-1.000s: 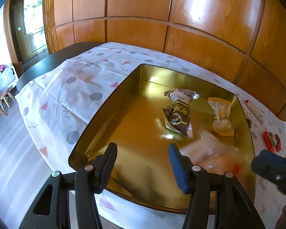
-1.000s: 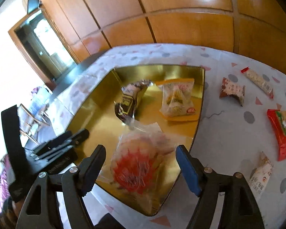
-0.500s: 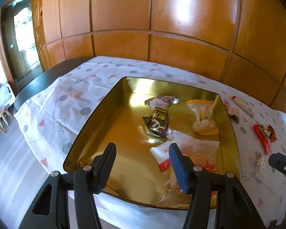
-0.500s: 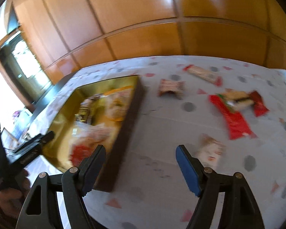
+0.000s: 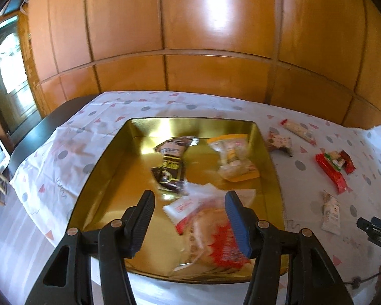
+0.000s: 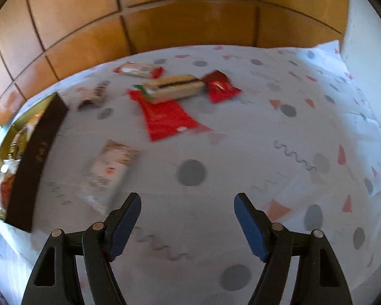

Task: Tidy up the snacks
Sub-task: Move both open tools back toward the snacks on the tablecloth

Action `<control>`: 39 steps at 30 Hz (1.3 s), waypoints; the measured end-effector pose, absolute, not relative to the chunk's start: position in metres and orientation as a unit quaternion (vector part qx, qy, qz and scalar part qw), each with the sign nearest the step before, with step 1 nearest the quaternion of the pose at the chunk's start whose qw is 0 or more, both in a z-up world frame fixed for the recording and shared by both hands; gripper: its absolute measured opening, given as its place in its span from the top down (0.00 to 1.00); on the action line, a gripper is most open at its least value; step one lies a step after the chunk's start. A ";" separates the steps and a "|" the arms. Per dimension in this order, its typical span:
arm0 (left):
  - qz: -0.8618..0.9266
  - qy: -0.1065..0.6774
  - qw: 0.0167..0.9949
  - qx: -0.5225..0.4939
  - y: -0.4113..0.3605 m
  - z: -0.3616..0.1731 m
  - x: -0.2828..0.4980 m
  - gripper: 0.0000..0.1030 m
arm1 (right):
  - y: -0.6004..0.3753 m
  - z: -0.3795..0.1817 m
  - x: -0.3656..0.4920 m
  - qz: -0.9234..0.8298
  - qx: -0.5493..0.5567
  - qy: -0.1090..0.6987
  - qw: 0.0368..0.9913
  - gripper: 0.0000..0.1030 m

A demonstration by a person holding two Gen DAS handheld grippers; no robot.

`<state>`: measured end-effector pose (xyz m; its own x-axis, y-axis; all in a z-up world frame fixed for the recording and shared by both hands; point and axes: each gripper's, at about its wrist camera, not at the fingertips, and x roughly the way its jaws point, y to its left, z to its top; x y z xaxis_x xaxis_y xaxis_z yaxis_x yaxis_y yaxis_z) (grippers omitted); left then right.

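Note:
A gold tray [image 5: 109, 178] holds a dark chocolate pack [image 5: 171, 162], a yellow-edged pack [image 5: 235, 157] and a clear bag with a red label [image 5: 210, 231]. My left gripper [image 5: 189, 225] is open and empty, hovering over the tray's near end above that bag. My right gripper [image 6: 188, 225] is open and empty above the cloth, right of the tray [image 6: 38, 152]. A white snack pack [image 6: 109, 172] lies just ahead to its left; a red pack [image 6: 165, 117], a tan wafer bar [image 6: 172, 89] and a small red pack [image 6: 219, 86] lie farther off.
The table has a white cloth [image 6: 279, 127] with dots and triangles. Wooden wall panels [image 5: 190, 38] stand behind it. More packs lie on the cloth right of the tray [image 5: 332, 167]. The right gripper's tip [image 5: 376, 231] shows at the lower right of the left wrist view.
My right gripper has swung right, off the tray, and now faces the loose snacks on the cloth. The clear bag with the red label now lies in the tray. My left gripper has pulled back a little.

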<state>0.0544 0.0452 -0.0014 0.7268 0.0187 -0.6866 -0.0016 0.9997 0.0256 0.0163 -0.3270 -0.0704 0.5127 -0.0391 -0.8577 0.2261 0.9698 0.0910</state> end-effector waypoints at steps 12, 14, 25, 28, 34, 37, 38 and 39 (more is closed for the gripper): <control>-0.061 0.382 0.920 0.061 -0.010 -0.002 0.070 0.44 | -0.322 -0.091 0.008 -0.072 0.062 0.478 0.873 0.15; -0.078 0.386 0.917 0.063 -0.020 -0.001 0.077 0.44 | -0.321 -0.092 0.007 -0.070 0.060 0.474 0.876 0.11; -0.154 0.433 0.884 0.086 -0.084 0.000 0.150 0.44 | -0.318 -0.095 0.008 -0.053 0.054 0.463 0.883 0.02; -0.177 0.432 0.872 0.146 -0.109 -0.004 0.171 0.44 | -0.318 -0.096 0.008 -0.049 0.053 0.463 0.884 0.02; -0.229 0.421 0.822 0.309 -0.148 -0.032 0.210 0.44 | -0.320 -0.096 0.010 -0.036 0.049 0.465 0.883 0.01; -0.237 0.420 0.791 0.377 -0.162 -0.054 0.224 0.44 | -0.322 -0.096 0.013 -0.029 0.048 0.469 0.881 0.01; -0.239 0.419 0.785 0.388 -0.164 -0.059 0.226 0.44 | -0.322 -0.096 0.014 -0.027 0.046 0.470 0.881 0.00; -0.241 0.420 0.777 0.402 -0.168 -0.066 0.232 0.44 | -0.323 -0.097 0.015 -0.024 0.046 0.471 0.881 0.00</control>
